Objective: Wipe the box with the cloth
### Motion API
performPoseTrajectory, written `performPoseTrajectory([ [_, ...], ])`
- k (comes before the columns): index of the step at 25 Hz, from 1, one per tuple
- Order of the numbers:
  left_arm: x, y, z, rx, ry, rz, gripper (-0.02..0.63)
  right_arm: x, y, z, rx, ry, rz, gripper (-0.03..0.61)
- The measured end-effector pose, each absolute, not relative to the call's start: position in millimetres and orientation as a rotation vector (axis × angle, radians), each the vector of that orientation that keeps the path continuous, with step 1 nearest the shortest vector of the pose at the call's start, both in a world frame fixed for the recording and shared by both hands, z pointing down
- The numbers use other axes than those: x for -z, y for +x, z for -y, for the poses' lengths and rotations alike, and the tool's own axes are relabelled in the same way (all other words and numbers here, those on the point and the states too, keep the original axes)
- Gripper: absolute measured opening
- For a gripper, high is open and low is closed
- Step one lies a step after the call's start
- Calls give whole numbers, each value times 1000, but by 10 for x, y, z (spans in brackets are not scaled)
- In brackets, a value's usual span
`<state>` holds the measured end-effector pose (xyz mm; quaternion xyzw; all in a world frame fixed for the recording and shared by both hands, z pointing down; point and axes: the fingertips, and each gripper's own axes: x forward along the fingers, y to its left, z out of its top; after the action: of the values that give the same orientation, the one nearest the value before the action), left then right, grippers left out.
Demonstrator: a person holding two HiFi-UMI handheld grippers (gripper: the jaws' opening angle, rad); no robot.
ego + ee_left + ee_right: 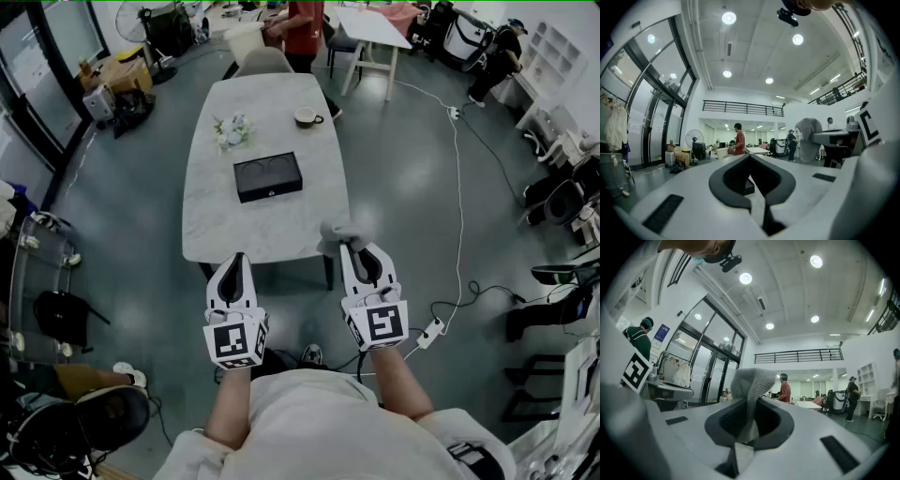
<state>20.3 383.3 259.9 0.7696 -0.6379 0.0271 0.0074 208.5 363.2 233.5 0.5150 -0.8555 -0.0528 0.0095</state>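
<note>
The left gripper (236, 261) hangs by the front edge of the worktop (217, 223). Its jaws are pressed together with nothing in them. The black box (268, 176) lies in the middle of the worktop. The right gripper (354, 249) squeezes the grey cloth (335, 234) in its jaws, well apart from the box.

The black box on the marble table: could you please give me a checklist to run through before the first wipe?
1. Cloth gripped: ok. The right gripper has its jaws shut on the grey cloth.
2. Left gripper free: ok. Its jaws are together with nothing between them.
3. Black box reachable: ok. It lies flat mid-table with nothing on top.
4. Cloth on the box: not ok. It hangs at the marble table's near edge, apart from the box.
5. Neighbours clear: ok. The cup and flowers stand beyond the box.
6. Where the dirt is: cannot tell.
</note>
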Motion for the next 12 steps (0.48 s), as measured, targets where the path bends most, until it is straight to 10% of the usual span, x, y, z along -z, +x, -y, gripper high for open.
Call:
performPoseTrajectory([
  [12,-2963,198,-3399,-177,2375,1971,23,-2762,1943,-3203,71,1497,2725,46],
])
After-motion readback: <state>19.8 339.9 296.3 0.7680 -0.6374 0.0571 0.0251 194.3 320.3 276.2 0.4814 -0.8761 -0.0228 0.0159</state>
